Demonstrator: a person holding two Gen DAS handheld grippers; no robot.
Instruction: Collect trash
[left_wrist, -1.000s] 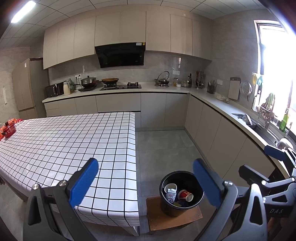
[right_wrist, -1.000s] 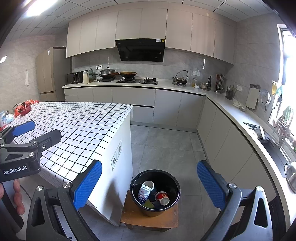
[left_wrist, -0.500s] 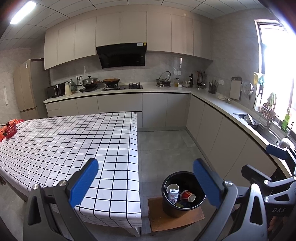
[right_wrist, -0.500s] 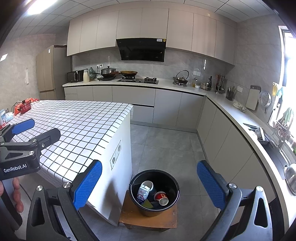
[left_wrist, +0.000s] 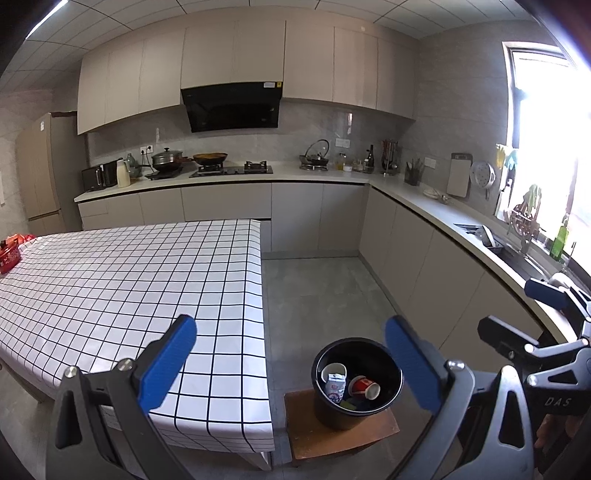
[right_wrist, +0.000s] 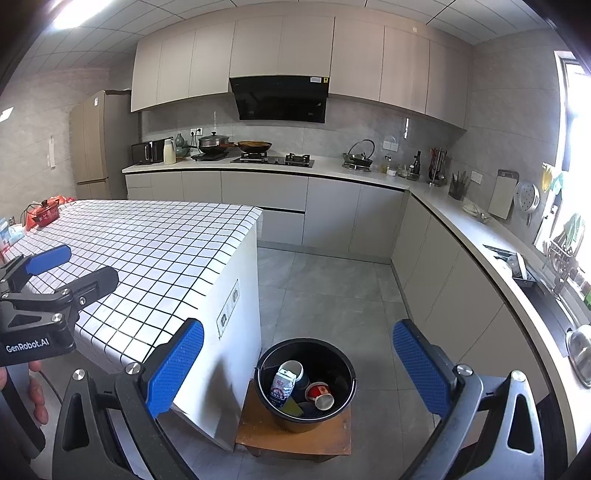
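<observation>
- Both the left tongs (left_wrist: 288, 360) and the right tongs (right_wrist: 297, 363) are spread wide and carry nothing; each hangs in the air above the floor, just off the corner of the bench (left_wrist: 129, 280).
- The trash lies in the black bin (right_wrist: 306, 387), which stands on a low wooden stool (right_wrist: 295, 435) just beside the bench end: a small milk carton (right_wrist: 282, 384), a white cup (right_wrist: 293, 368), a red paper cup (right_wrist: 320, 396) and a yellow-green scrap.
- The checked bench top looks bare near the tongs, so the task seems close to done; a small piece at the far end near the red pot (right_wrist: 46, 212) could be overlooked.
- The bin stands close to the stool's edge; a careless knock from either tongs could tip it and spill the contents.
- The two tongs are near each other and could collide if swung inward.
- Readable writing: "GenRobot.AI" on the left tongs body in the right wrist view, "DAS" on the right tongs body in the left wrist view. The carton's print is too small to read.
</observation>
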